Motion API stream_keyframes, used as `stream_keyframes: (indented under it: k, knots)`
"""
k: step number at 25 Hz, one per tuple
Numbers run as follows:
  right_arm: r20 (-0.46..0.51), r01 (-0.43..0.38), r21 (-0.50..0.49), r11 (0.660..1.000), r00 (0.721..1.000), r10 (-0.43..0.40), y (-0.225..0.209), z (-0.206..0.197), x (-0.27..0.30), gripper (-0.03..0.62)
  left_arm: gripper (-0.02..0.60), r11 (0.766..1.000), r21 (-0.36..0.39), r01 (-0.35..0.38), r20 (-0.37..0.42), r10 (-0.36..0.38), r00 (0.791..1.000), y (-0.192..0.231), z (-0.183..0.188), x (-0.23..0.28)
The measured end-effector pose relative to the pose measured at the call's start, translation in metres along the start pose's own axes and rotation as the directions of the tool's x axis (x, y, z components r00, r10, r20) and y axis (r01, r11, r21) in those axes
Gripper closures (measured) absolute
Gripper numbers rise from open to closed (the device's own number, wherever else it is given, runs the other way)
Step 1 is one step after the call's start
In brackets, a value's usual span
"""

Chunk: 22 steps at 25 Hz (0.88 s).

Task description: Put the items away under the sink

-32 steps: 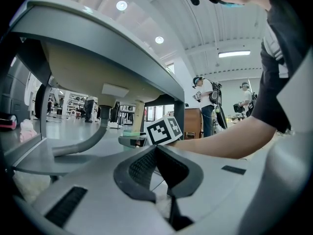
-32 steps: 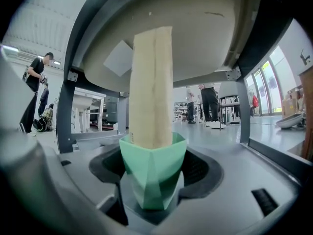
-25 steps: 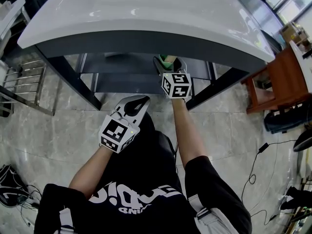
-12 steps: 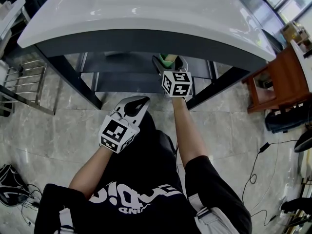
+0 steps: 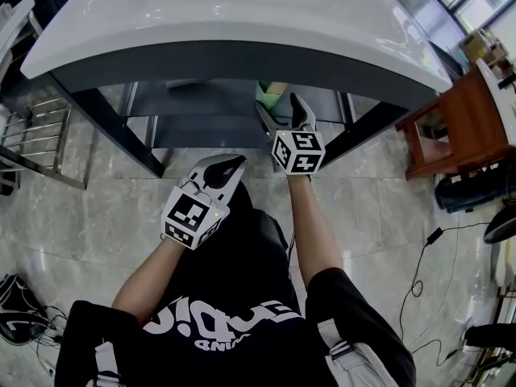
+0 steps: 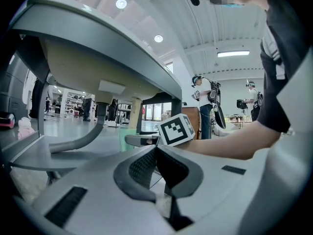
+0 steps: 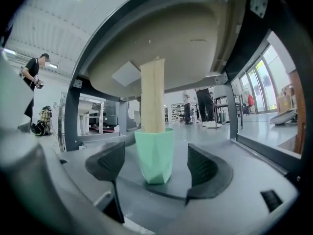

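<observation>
The right gripper has drawn back from under the sink, jaws just opened wide, clear of the mint-green cup standing upright on the shelf beneath the sink. The left gripper, out in front of the sink, has jaws together, empty.

Glossy white sink top; matt mint plastic cup; polished stone floor

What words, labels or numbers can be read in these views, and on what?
Shirt: large white lettering, upside down and creased, not readable with certainty.
Left marker cube and right marker cube: black-and-white square patterns only, no words.
Green cup: no print visible.
</observation>
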State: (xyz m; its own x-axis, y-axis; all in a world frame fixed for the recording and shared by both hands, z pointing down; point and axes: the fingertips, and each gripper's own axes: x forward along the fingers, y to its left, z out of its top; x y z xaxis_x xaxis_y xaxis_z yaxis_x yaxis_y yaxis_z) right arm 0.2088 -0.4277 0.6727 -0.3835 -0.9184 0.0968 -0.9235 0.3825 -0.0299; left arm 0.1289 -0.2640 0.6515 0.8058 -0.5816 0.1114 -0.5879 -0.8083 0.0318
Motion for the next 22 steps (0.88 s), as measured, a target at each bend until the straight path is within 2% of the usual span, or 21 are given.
stream_keyframes:
  k: [11,15,16,19,22]
  knots:
    - [-0.004,-0.088,-0.052,0.995,0.996,0.088,0.077,-0.003,-0.086,0.197,0.563,1.0,-0.011,0.016,0.01,-0.016,1.0,-0.009,-0.003,-0.006]
    - [0.0,-0.067,-0.06,0.996,0.998,0.067,0.084,-0.008,-0.107,0.206,0.561,0.999,-0.013,0.031,0.016,-0.031,0.999,-0.015,-0.005,-0.008]
    - [0.004,-0.056,-0.062,0.997,0.998,0.056,0.082,-0.008,-0.111,0.227,0.561,0.999,-0.016,0.034,0.019,-0.034,0.999,-0.017,-0.004,-0.008]
    - [0.015,-0.026,-0.059,0.998,1.0,0.027,0.078,-0.009,-0.122,0.352,0.563,0.999,-0.027,0.033,0.029,-0.033,0.999,-0.019,-0.003,-0.011]
    - [0.021,-0.002,-0.052,0.999,1.0,0.003,0.075,-0.011,-0.132,0.413,0.562,0.999,-0.026,0.032,0.031,-0.031,0.999,-0.021,-0.003,-0.013]
